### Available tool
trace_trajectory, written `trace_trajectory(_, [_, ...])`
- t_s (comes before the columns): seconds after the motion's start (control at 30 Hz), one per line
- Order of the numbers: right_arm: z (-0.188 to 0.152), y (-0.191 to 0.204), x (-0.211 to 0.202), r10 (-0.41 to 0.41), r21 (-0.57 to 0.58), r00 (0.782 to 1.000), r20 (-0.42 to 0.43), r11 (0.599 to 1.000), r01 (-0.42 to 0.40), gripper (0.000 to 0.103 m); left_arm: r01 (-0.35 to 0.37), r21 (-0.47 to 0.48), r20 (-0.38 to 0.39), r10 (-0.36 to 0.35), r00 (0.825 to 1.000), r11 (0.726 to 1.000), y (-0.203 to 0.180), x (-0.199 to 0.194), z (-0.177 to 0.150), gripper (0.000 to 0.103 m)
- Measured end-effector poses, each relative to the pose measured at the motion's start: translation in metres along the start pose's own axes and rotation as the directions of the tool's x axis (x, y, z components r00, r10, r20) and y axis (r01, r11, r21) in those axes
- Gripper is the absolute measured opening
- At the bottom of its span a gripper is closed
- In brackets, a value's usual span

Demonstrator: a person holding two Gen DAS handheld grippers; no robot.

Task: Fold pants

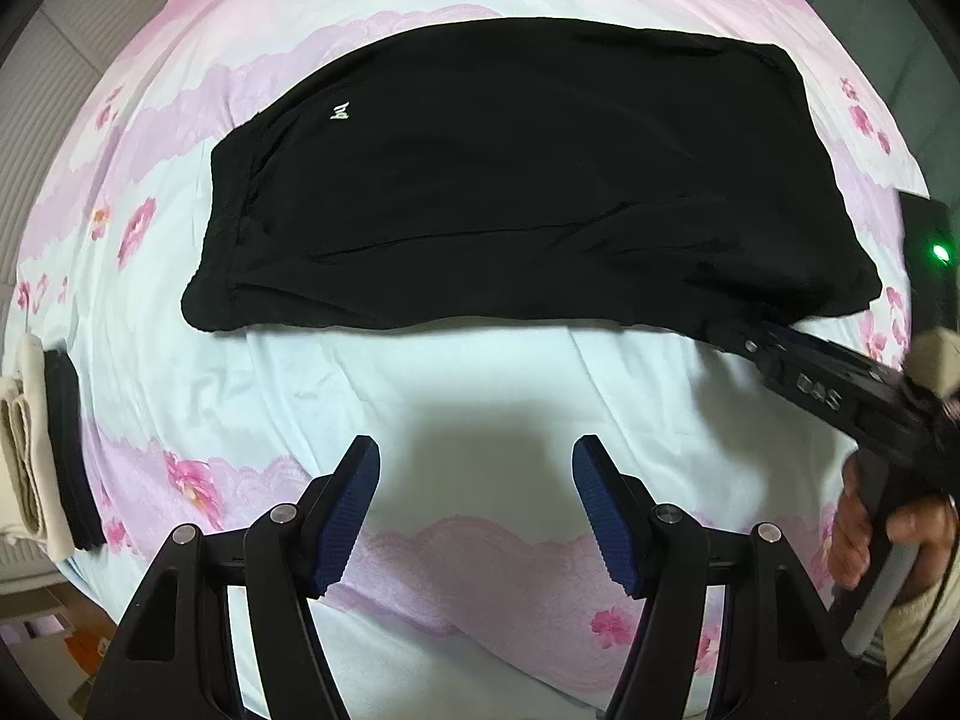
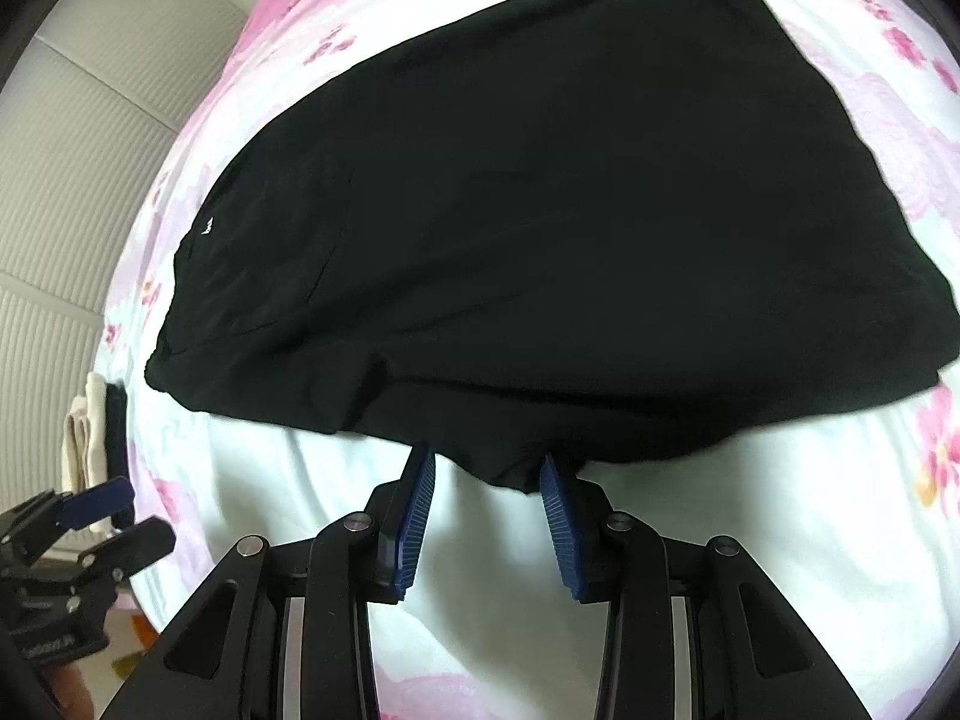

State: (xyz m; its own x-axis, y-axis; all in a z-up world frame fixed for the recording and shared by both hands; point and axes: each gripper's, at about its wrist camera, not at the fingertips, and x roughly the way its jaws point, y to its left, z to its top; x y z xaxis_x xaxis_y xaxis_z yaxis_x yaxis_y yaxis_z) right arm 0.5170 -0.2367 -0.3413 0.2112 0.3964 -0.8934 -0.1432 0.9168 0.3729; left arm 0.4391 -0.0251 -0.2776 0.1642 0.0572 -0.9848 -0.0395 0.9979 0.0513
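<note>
The black pants (image 1: 510, 192) lie folded flat on the floral bedsheet (image 1: 480, 396), waistband to the left with a small white logo (image 1: 341, 114). My left gripper (image 1: 477, 450) is open and empty, hovering above bare sheet in front of the pants. My right gripper (image 2: 487, 462) is open, its blue pads (image 2: 417, 516) on either side of the near edge of the pants (image 2: 540, 228), whose hem droops between the fingertips. In the left wrist view the right gripper (image 1: 720, 333) reaches under the pants' near right corner.
A stack of folded cream and black clothes (image 1: 42, 450) sits at the bed's left edge, also in the right wrist view (image 2: 96, 432). A dark device with a green light (image 1: 936, 252) stands at the right. Ribbed white wall panels (image 2: 72, 150) are behind the bed.
</note>
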Motion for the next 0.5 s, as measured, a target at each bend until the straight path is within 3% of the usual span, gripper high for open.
trace_trajectory(0.13, [0.004, -0.008, 0.016, 0.005, 0.022, 1.0, -0.03, 1.0, -0.004, 0.038, -0.002, 0.014, -0.006, 0.002, 1.0, 1.0, -0.007, 0.0, -0.001, 0.066])
trace_trajectory(0.27, [0.004, -0.003, 0.02, -0.01, -0.027, 0.999, -0.031, 1.0, 0.009, 0.037, -0.008, 0.014, -0.007, 0.009, 1.0, 1.0, -0.009, 0.0, -0.002, 0.066])
trace_trajectory(0.37, [0.011, 0.009, 0.013, -0.009, -0.074, 1.0, -0.006, 0.997, 0.009, 0.01, -0.007, -0.003, -0.012, 0.007, 1.0, 1.0, -0.006, 0.001, -0.002, 0.066])
trace_trajectory(0.5, [-0.002, 0.012, 0.003, -0.014, -0.087, 1.0, -0.016, 0.996, 0.012, 0.007, -0.018, -0.004, 0.001, 0.018, 1.0, 1.0, -0.001, -0.003, -0.003, 0.066])
